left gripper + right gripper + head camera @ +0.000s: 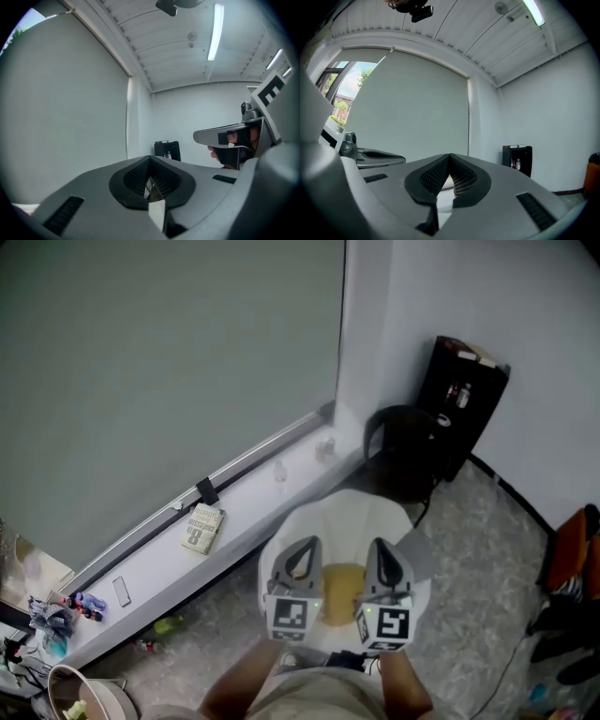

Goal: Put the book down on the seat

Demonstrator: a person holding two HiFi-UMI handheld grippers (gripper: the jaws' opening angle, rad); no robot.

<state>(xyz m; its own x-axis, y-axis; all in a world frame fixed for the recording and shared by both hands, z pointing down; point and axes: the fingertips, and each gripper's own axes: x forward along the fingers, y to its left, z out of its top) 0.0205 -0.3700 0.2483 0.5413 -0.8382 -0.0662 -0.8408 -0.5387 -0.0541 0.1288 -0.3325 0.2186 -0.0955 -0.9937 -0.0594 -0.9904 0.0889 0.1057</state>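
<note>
A grey blind (169,362) fills the window, and below it a pale window sill (248,498) runs along the wall above the speckled floor (469,559). A black cabinet (464,399) stands in the corner with a black chair (403,451) in front of it. Nearer is the white seat (347,517). Above the seat, side by side, are the left tongs (306,544) and the right tongs (379,544), both closed tip to tip and holding nothing. Between them, flat on the seat, lies a yellowish thing that looks like the book (339,589). A patterned booklet (203,527) and a phone (122,591) lie on the sill, well apart.
</note>
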